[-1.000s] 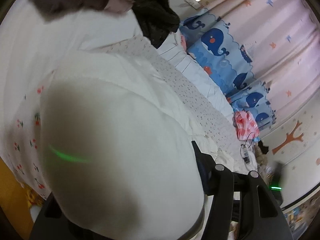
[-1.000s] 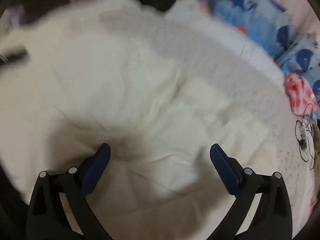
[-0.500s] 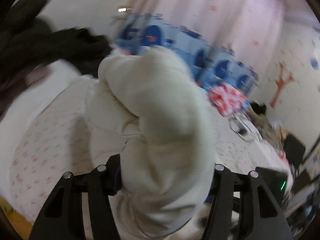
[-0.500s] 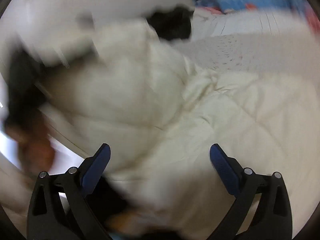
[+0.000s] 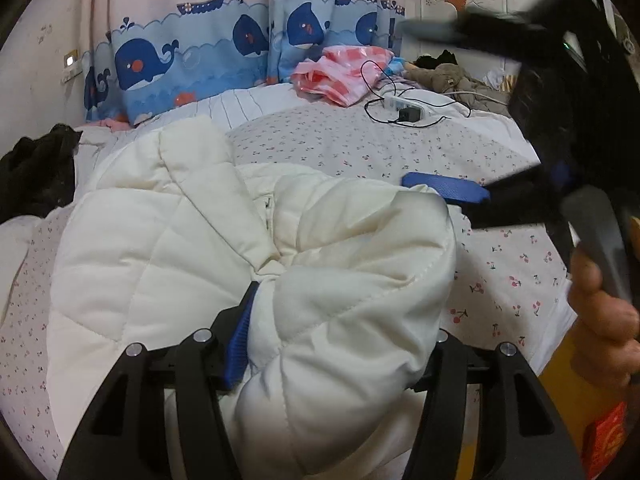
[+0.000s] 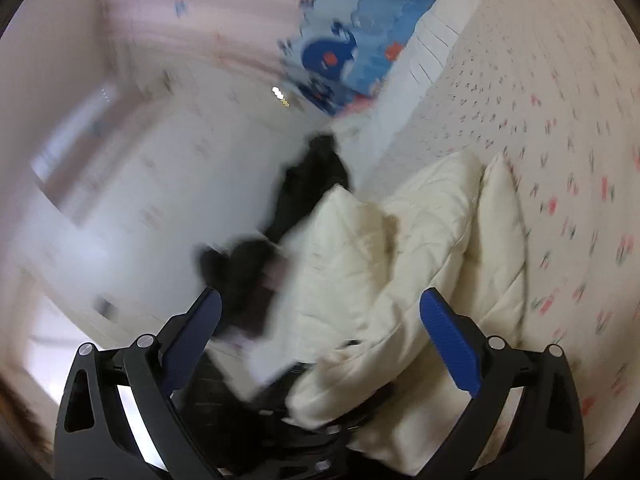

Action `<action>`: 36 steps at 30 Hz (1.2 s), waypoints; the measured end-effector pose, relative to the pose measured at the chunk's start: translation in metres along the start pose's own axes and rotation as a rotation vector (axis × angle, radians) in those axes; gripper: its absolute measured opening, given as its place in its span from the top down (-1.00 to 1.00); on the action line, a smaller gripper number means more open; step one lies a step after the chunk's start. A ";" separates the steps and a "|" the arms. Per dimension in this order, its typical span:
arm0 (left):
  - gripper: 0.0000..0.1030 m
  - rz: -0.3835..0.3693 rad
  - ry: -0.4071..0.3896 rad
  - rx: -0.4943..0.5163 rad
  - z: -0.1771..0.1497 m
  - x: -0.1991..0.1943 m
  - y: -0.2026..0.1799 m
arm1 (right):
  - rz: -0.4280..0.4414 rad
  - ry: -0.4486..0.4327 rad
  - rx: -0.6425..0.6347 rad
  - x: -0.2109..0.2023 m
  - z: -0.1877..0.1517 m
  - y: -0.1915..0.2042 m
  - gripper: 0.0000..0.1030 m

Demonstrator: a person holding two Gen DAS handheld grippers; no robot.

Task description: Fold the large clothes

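Note:
A white quilted puffer jacket [image 5: 160,256] lies spread on the bed. One thick fold of it [image 5: 352,320] is bunched between the jaws of my left gripper [image 5: 344,312], which is shut on it. The left blue pad [image 5: 240,332] shows against the cloth; the other pad is hidden by the padding. In the blurred right wrist view my right gripper [image 6: 320,336] stands open, nothing between its pads, with the jacket [image 6: 420,240] just ahead. In the left wrist view one of its blue pads [image 5: 444,191] hovers at the jacket's far edge, and a hand [image 5: 600,304] holds its handle.
The bed has a cherry-print sheet [image 5: 512,280]. Dark clothes [image 5: 36,168] lie at the left by the jacket. At the far side are a pink-red bag [image 5: 344,72] and a power strip with cables [image 5: 404,106], before a whale-print curtain [image 5: 160,64].
My left gripper has swung across the bed and rolled upright, carrying the jacket fold with it. My right gripper stayed open while its view swept off the jacket toward the wall.

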State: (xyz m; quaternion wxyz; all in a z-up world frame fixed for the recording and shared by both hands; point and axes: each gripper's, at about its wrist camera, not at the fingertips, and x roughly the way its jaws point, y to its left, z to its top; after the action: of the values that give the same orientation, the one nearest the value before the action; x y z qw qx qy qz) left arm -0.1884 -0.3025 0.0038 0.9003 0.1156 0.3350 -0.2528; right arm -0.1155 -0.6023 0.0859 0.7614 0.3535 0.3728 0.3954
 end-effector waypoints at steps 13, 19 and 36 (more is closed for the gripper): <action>-0.72 -0.352 -0.061 -0.255 -0.003 -0.121 0.102 | -0.592 0.342 -0.308 0.125 -0.047 0.031 -0.87; -0.86 -0.176 0.061 -0.651 -0.040 -0.063 0.231 | -0.629 0.281 -0.230 0.100 -0.059 0.028 -0.87; -0.87 0.079 0.141 -0.348 -0.008 -0.069 0.278 | -0.266 0.311 -0.224 0.247 -0.101 0.065 -0.89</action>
State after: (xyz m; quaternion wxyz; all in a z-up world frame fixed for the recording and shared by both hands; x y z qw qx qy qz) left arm -0.0893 -0.0382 0.0540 0.8901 -0.0113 0.4313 -0.1468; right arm -0.1220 -0.3354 0.0207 0.7746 0.1493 0.4830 0.3801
